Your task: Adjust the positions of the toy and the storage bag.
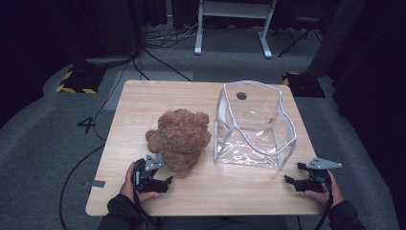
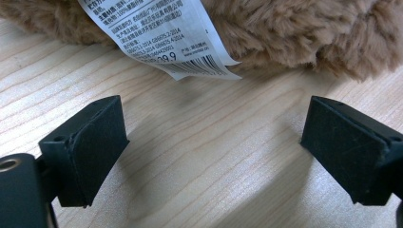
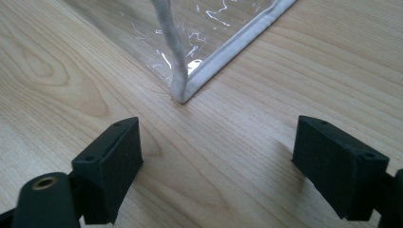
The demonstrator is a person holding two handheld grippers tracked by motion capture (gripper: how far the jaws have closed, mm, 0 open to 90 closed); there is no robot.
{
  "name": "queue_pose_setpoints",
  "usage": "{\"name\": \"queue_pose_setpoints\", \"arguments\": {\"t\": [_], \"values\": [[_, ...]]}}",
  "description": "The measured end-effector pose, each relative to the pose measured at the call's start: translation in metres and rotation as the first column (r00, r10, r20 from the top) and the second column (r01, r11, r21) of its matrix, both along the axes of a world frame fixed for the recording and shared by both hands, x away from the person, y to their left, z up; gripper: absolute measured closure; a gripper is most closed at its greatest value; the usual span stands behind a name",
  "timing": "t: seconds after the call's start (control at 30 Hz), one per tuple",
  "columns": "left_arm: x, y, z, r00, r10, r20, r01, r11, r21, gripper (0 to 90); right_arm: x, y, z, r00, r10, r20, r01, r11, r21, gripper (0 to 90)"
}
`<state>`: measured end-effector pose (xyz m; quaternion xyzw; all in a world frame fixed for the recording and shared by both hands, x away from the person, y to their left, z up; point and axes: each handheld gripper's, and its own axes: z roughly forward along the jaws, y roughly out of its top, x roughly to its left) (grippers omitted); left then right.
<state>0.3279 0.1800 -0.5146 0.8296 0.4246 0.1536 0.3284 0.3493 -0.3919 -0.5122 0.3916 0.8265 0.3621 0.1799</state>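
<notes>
Brown plush bear (image 1: pixel 178 140) sits beside clear bag (image 1: pixel 253 125) on table (image 1: pixel 143 100).

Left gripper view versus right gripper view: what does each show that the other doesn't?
The left gripper view alone has the brown plush bear and its white printed tag, lying just ahead of the open left tongs. The right gripper view alone has a corner of the clear plastic bag with grey trim, ahead of the open right tongs. Both show the wooden table and nothing gripped.

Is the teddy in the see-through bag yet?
Not yet. The teddy sits on the table beside the clear bag, which stands open. The left claw is open near the teddy's tag; the right claw is open by the bag's corner. Grabbing and packing remain.
</notes>
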Motion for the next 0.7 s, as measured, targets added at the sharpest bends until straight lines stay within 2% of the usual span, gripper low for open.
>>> {"name": "queue_pose_setpoints", "arguments": {"t": [0.2, 0.27, 0.37, 0.5, 0.53, 0.57, 0.7], "values": [[0.000, 0.002, 0.001, 1.0000, 0.007, 0.006, -0.007, 1.0000, -0.003, 10.0, 0.000, -0.002, 0.002, 0.9999, -0.009, 0.007, 0.009, 0.9999, 0.008, 19.8], [0.000, 0.003, 0.001, 0.9999, 0.010, 0.011, -0.010, 0.9999, -0.006, 13.2, -0.001, -0.003, 0.007, 0.9994, -0.012, 0.031, 0.012, 0.9999, 0.013, 20.2], [-0.001, 0.003, 0.001, 0.9998, 0.011, 0.017, -0.011, 0.9999, -0.012, 15.9, -0.003, -0.003, 0.017, 0.9978, -0.019, 0.063, 0.017, 0.9992, 0.035, 20.7], [-0.002, 0.003, 0.001, 0.9999, 0.015, 0.008, -0.015, 0.9996, -0.023, 16.4, -0.008, -0.002, 0.034, 0.9933, -0.005, 0.115, -0.002, 0.9983, 0.058, 21.4], [-0.001, 0.004, 0.002, 0.9998, 0.012, 0.018, -0.012, 0.9997, -0.019, 16.4, -0.008, -0.002, 0.037, 0.9923, -0.002, 0.124, -0.006, 0.9980, 0.064, 21.6], [-0.002, 0.004, 0.003, 0.9998, 0.013, 0.013, -0.013, 0.9996, -0.026, 16.4, -0.008, -0.001, 0.042, 0.9905, 0.002, 0.138, -0.012, 0.9973, 0.072, 21.7], [-0.004, 0.004, 0.010, 0.9993, 0.009, 0.037, -0.007, 0.9984, -0.057, 16.5, -0.006, 0.001, 0.059, 0.9846, 0.015, 0.174, -0.030, 0.9962, 0.082, 21.7]]}}
